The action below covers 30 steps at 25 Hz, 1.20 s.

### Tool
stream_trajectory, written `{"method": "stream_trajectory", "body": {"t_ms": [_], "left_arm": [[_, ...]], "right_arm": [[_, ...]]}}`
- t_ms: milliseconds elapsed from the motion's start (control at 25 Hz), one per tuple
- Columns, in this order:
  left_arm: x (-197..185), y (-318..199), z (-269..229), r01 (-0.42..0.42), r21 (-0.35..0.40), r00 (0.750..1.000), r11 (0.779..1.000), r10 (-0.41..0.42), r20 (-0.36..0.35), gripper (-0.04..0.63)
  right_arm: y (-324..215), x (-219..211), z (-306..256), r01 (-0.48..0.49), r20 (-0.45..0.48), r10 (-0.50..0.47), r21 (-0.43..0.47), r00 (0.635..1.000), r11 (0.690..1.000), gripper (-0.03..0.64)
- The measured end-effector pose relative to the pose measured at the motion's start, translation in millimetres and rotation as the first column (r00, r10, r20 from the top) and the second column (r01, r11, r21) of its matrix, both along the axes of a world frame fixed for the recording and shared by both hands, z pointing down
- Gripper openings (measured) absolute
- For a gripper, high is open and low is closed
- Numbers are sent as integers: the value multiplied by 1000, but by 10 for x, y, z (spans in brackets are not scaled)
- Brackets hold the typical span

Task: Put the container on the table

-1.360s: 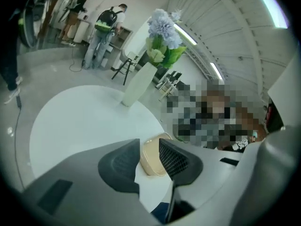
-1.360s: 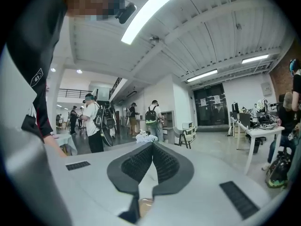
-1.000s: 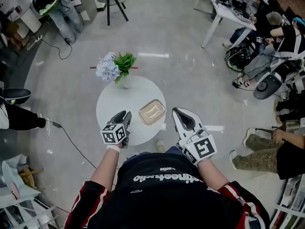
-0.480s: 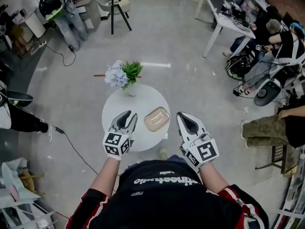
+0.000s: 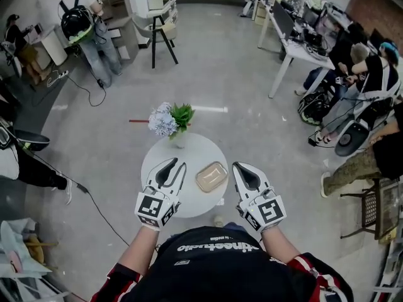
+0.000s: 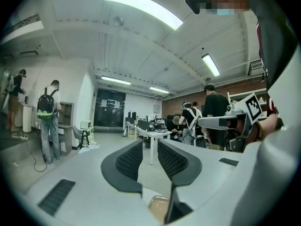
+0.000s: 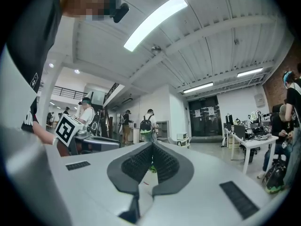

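A tan rectangular container [image 5: 211, 176] lies flat on the round white table [image 5: 165, 158], right of centre. Both grippers hang above the table's near edge, apart from the container, one on each side of it. My left gripper [image 5: 175, 164] has a gap between its jaws, which are closing with nothing between them; in the left gripper view [image 6: 149, 149] it points level across the room, and the container [image 6: 159, 207] shows just below the jaws. My right gripper [image 5: 243, 167] is shut and holds nothing, its pads meeting in the right gripper view [image 7: 151, 149].
A vase of pale flowers with green leaves [image 5: 170, 119] stands at the table's far edge. Seated people and desks [image 5: 296, 43] fill the right side. A stool [image 5: 160, 27] and a standing person with a backpack [image 5: 82, 21] are at the back left. A cable [image 5: 94, 197] trails over the floor at the left.
My left gripper has come up from beside the table's near edge and rolled, so both fingers now show. The right gripper rose a little. The container has not moved on the table.
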<state>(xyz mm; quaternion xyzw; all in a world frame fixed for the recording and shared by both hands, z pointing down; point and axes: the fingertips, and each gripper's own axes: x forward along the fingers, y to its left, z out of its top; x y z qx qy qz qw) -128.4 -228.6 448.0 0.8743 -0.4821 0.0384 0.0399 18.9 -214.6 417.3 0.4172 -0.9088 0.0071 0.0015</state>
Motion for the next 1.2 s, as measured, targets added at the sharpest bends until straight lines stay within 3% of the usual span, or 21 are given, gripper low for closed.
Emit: {"method": "stream_trajectory", "body": {"t_ms": [280, 600, 760, 1200], "left_arm": [[34, 118, -253, 6, 26, 1000, 1000, -6, -6, 83], [150, 199, -406, -82, 19, 996, 996, 82, -45, 81], [219, 229, -437, -117, 20, 992, 993, 118, -33, 83], [109, 258, -429, -99, 20, 993, 995, 100, -54, 70]], "right_arm": [[85, -99, -194, -5, 33, 4, 37, 999, 999, 9], [146, -193, -290, 9, 44, -10, 33, 999, 999, 9], [165, -198, -319, 6, 54, -7, 19, 999, 1000, 9], [226, -367, -357, 10, 51, -11, 10, 999, 1000, 9]]}}
